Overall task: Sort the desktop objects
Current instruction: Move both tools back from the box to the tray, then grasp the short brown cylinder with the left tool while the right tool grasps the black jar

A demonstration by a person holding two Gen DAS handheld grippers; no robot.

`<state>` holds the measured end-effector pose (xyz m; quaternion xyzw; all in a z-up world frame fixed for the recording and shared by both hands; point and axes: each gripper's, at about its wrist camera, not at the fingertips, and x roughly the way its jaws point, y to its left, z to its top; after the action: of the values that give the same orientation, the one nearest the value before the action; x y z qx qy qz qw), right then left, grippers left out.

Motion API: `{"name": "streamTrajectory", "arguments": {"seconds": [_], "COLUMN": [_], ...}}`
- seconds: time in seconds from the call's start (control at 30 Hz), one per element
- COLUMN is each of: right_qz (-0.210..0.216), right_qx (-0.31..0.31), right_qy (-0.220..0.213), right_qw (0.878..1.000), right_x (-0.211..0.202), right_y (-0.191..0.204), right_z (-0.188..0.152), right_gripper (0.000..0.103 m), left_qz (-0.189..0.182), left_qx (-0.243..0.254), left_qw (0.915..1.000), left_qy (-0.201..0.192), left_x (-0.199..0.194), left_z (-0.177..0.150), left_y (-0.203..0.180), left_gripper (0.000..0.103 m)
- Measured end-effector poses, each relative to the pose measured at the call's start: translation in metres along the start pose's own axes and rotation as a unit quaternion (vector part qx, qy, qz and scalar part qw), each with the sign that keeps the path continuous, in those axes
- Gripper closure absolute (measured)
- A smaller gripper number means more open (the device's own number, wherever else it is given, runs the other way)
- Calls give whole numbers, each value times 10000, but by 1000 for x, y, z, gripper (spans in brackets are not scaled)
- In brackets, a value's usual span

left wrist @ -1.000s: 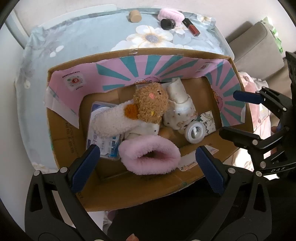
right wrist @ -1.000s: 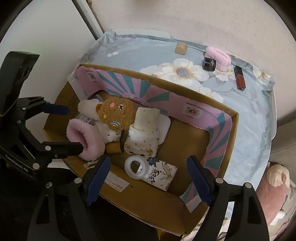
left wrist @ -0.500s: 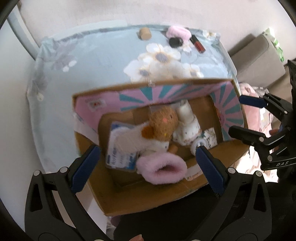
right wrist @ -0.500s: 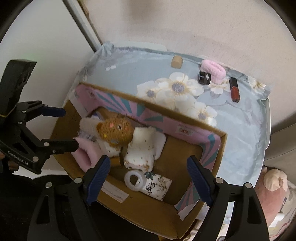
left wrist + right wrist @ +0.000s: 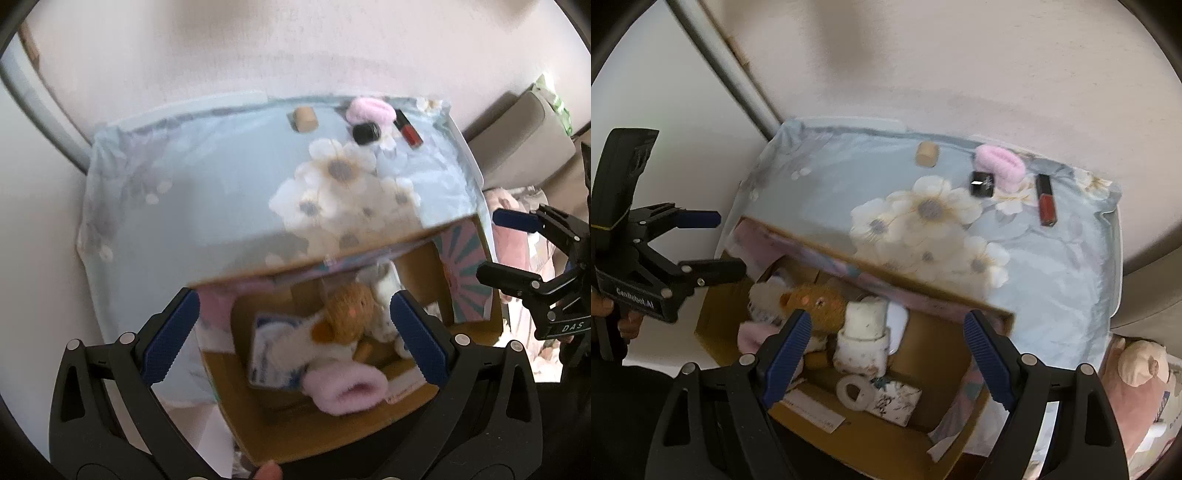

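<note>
A cardboard box (image 5: 332, 439) (image 5: 942, 402) sits at the near edge of a table with a floral blue cloth (image 5: 203, 184) (image 5: 1052, 266). Inside lie a brown plush toy (image 5: 349, 310) (image 5: 816, 302), a pink fluffy slipper (image 5: 343, 389), a white spotted roll (image 5: 866, 334), a tape ring (image 5: 854, 391) and a blue-white packet (image 5: 271, 350). At the table's far edge lie a cork (image 5: 303, 119) (image 5: 926, 154), a pink fluffy clip (image 5: 371, 109) (image 5: 1001, 164), a black jar (image 5: 365, 133) (image 5: 982, 183) and a red lip gloss (image 5: 408, 129) (image 5: 1045, 199). My left gripper (image 5: 295, 339) and right gripper (image 5: 886, 358) are open and empty above the box.
A beige wall stands behind the table. A grey sofa (image 5: 524, 147) is to the right, with a pink plush (image 5: 1137, 369) beside the table. A metal pole (image 5: 738, 81) runs up at the left.
Both grippers have pulled back and tilted up from the box. The box has slid lower in both views and more of the table and wall shows. Both stay open.
</note>
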<state>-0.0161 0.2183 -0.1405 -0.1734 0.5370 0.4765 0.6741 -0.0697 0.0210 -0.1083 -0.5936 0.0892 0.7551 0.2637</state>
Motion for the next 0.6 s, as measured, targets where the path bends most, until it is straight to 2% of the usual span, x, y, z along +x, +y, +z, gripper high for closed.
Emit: {"name": "streamTrajectory", "arguments": {"seconds": [0.3, 0.43, 0.6], "right_qz": [-409, -613, -839], "right_qx": [230, 444, 644], "right_qy": [128, 42, -86], "right_qw": [9988, 9971, 9943], "right_x": [1, 8, 35], "right_y": [-34, -56, -90], "right_z": [24, 38, 55], "right_gripper": [21, 21, 21], "left_qz": [-178, -333, -61], "left_qx": [167, -39, -93], "left_qw": [9997, 9994, 9997], "left_qy": [-80, 60, 209], "left_x": [7, 35, 87], "left_z": [56, 90, 130], "left_y": [2, 1, -10], "left_gripper": [0, 0, 0]}}
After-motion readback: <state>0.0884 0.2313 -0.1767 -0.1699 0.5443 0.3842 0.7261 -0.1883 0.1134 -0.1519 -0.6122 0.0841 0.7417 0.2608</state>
